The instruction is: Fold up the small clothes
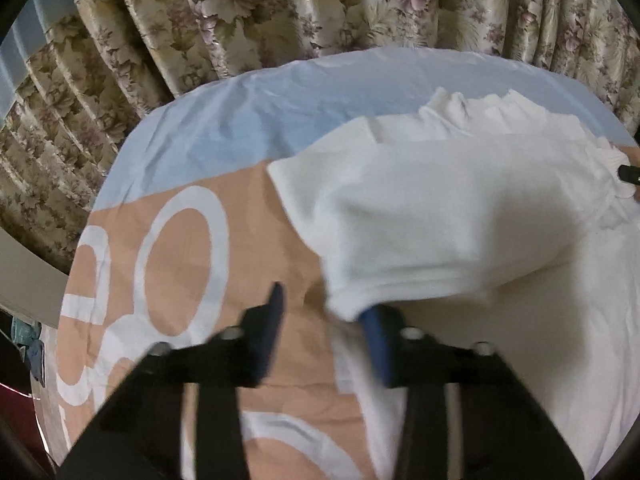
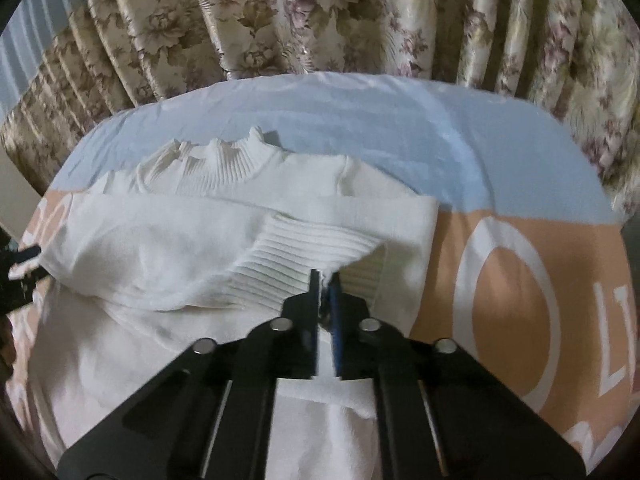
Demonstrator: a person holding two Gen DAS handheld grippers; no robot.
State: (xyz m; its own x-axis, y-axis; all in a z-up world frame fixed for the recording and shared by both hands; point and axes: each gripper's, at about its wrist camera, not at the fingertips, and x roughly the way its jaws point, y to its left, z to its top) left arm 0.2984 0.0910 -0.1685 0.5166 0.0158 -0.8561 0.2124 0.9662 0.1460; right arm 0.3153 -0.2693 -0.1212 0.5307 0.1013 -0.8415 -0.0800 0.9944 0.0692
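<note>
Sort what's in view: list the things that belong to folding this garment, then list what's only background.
Part of the job:
white sweater
right gripper, shut on its ribbed hem
left gripper, at the sweater's edge

Only background:
bedsheet
floral curtain

Soft, even indoor light with faint shadows; the left wrist view is motion-blurred, the right sharper, and both bend strongly toward dark round fisheye edges.

A white knit sweater (image 2: pixel 168 236) with a ribbed collar lies partly folded just ahead of the right claw (image 2: pixel 325 280), which pinches its ribbed hem.
</note>
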